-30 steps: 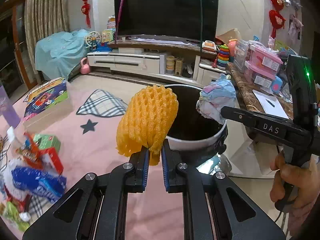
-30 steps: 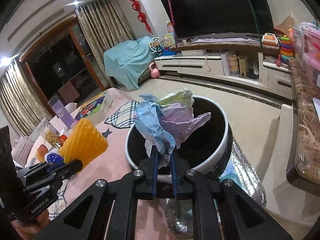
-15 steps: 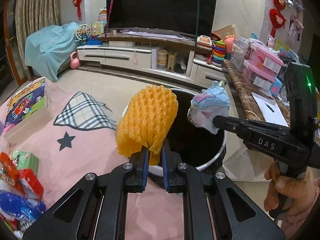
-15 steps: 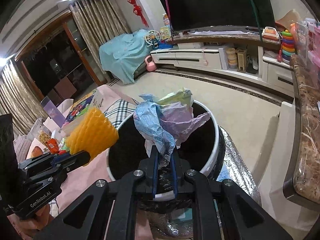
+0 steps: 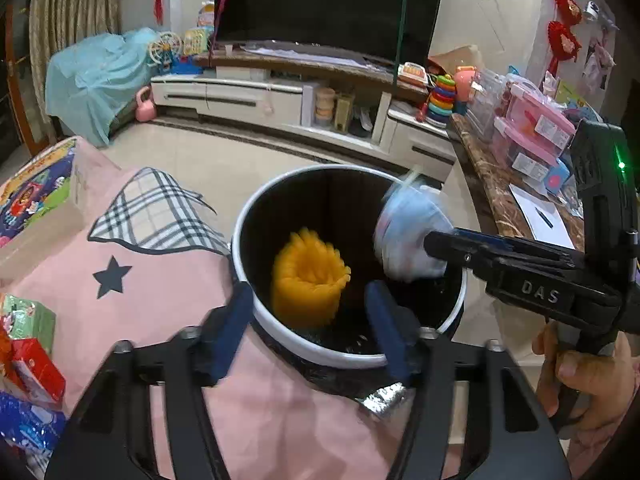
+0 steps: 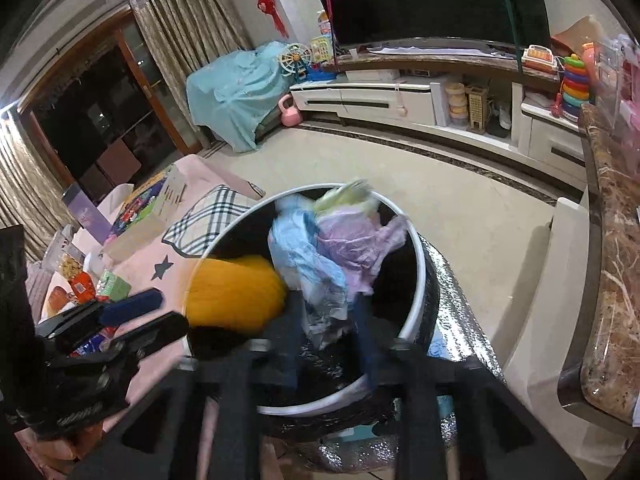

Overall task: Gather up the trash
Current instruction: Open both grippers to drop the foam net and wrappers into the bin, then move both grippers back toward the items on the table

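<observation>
Both claws, left (image 5: 310, 316) and right (image 6: 326, 338), hang open over the bin (image 5: 320, 354); foam net (image 5: 308, 280) and wrappers (image 6: 324, 256) drop in. Next, grab more trash.

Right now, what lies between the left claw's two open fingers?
In the left wrist view, the orange foam net, blurred above the bin, lies between the left claw fingers.

Orange foam net (image 5: 308, 278) and crumpled blue-purple paper wad (image 6: 332, 252), motion-blurred, inside the white-rimmed black bin (image 5: 320, 350).
</observation>
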Demonstrator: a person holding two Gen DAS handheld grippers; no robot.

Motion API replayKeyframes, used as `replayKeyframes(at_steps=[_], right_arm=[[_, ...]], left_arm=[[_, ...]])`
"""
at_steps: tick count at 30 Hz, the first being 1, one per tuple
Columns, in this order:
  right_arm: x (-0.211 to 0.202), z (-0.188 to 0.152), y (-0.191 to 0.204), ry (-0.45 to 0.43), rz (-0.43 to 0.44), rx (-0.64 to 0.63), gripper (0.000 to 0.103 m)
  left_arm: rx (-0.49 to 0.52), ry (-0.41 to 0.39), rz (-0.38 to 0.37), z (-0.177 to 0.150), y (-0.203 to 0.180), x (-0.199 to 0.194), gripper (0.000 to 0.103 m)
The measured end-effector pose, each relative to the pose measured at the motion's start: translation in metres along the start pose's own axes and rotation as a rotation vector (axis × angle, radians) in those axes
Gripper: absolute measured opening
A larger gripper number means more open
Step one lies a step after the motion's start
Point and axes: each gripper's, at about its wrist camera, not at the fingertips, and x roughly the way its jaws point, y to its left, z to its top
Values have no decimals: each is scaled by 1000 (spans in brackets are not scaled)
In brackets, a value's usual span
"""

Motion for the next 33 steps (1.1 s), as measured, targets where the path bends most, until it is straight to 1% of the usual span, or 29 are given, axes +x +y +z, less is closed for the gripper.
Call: replayKeyframes(at_steps=[1,3,5,6,8,12,14,16,20,22,27,33], right_arm=[[-2,0,-1,-7,-2,2,56],[-7,-1,0,-23,-14,3,56],[-13,-2,1,-33,-16,8,57],[-17,-4,3,-43,-14,10,59],[-22,-8,7,-60,-9,12,72],[-27,-20,26,-73,16,-2,78],[-29,-27,38,-71,32,-10,88],[-31,-37,50,-77,63,-13,91],[-32,-56,76,-80,110,-24,92],[-31,-64,87,-66,134,-34,92],[-26,-79,116,-34,176,-78,93],[-16,-95,141,8,226,-85,93]], left_arm=[[-1,-2,7,-2,1,-3,63],[-19,-4,24,-6,6,-8,64],[-39,-18,31,-15,12,-18,67],[-53,-20,42,-20,16,-22,70],[-83,-28,59,-34,24,-31,72],[-124,-37,99,-62,36,-49,73],[-143,-41,114,-78,43,-59,73],[-160,-48,135,-93,50,-68,73],[-190,-48,178,-123,66,-85,73],[-215,-45,182,-135,77,-93,73],[-280,-49,228,-165,99,-117,73],[-388,-42,274,-198,130,-142,73]])
